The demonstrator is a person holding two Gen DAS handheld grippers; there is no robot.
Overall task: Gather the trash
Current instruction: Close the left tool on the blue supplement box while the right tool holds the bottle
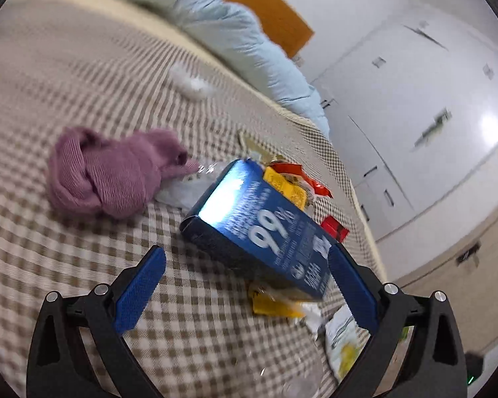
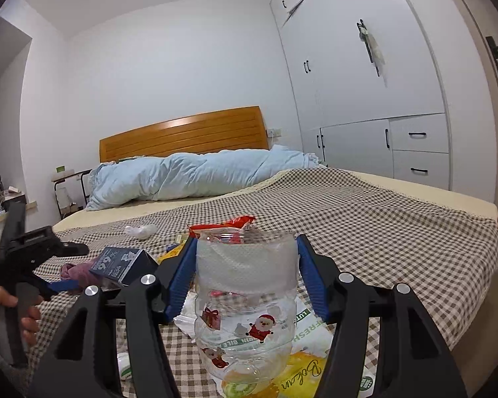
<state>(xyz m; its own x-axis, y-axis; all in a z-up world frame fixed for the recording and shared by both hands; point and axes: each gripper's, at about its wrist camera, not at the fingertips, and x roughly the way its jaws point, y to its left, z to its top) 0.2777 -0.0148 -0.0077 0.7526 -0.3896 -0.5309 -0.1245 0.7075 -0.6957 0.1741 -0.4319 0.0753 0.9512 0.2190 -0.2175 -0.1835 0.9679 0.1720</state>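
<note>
A checked bed (image 2: 381, 212) carries the litter. The right tool (image 2: 245, 278) is clamped on a clear plastic jar (image 2: 245, 298), light and slick. The left tool (image 1: 245, 285) gapes around a blue carton (image 1: 259, 225) at twelve o'clock; stiff, light, best pinched across its narrow sides.

A checked bedspread (image 2: 365, 212) covers the bed. A rolled pale blue duvet (image 2: 196, 175) lies across it at twelve o'clock, just before the wooden headboard (image 2: 182, 132). A bunched purple cloth (image 1: 113, 172) sits on the spread at nine o'clock in the left view. White wardrobe doors and drawers (image 2: 381, 99) fill the wall at two o'clock. A small bedside table (image 2: 68, 182) stands at ten o'clock.
</note>
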